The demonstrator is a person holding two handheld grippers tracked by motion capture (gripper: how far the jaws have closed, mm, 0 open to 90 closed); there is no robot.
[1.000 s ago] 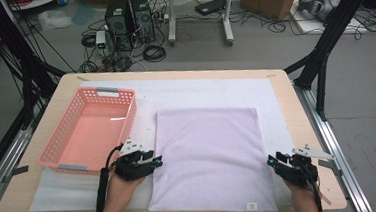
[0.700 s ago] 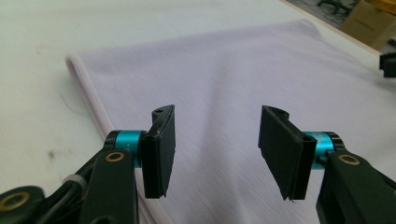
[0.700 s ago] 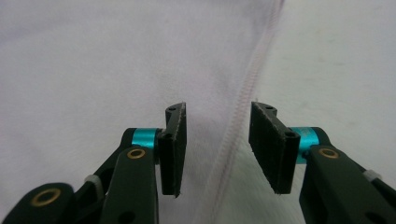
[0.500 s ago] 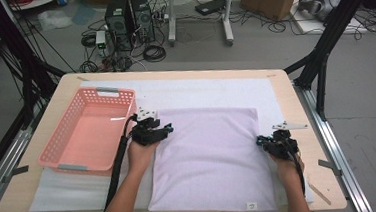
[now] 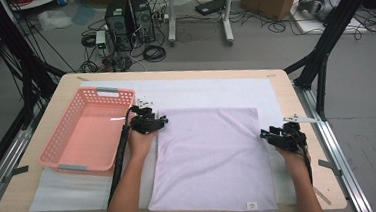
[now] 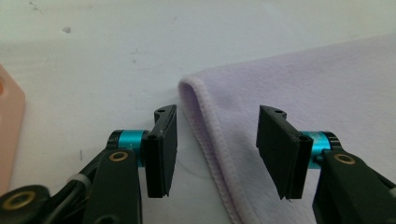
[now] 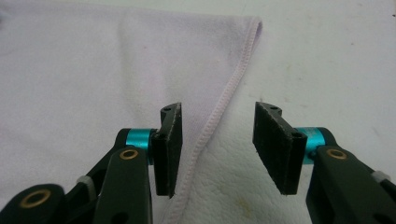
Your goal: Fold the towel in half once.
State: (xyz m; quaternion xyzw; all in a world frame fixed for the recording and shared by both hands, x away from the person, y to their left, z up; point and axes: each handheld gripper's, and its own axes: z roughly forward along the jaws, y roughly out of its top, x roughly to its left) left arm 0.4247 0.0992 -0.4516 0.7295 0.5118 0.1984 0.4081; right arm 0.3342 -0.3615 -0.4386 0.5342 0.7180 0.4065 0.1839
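A lilac towel (image 5: 209, 154) lies flat on the white mat. My left gripper (image 5: 163, 121) sits at the towel's far left corner. In the left gripper view its jaws (image 6: 217, 135) stand open astride the towel's (image 6: 317, 88) hemmed edge without pressing on it; they have just been closing a little. My right gripper (image 5: 264, 134) is at the towel's right edge. In the right gripper view its jaws (image 7: 217, 137) have just been opening, and the towel's (image 7: 93, 70) hem runs between them, untouched by the pads.
A pink basket (image 5: 85, 133) stands left of the towel, close to my left hand; its corner (image 6: 9, 121) shows in the left gripper view. The white foam mat (image 5: 200, 91) covers most of the wooden table (image 5: 296, 108). Cables and computers lie on the floor beyond.
Both hands have moved away from the near edge along the towel's sides. The left went to the far left corner, the right up the right edge.
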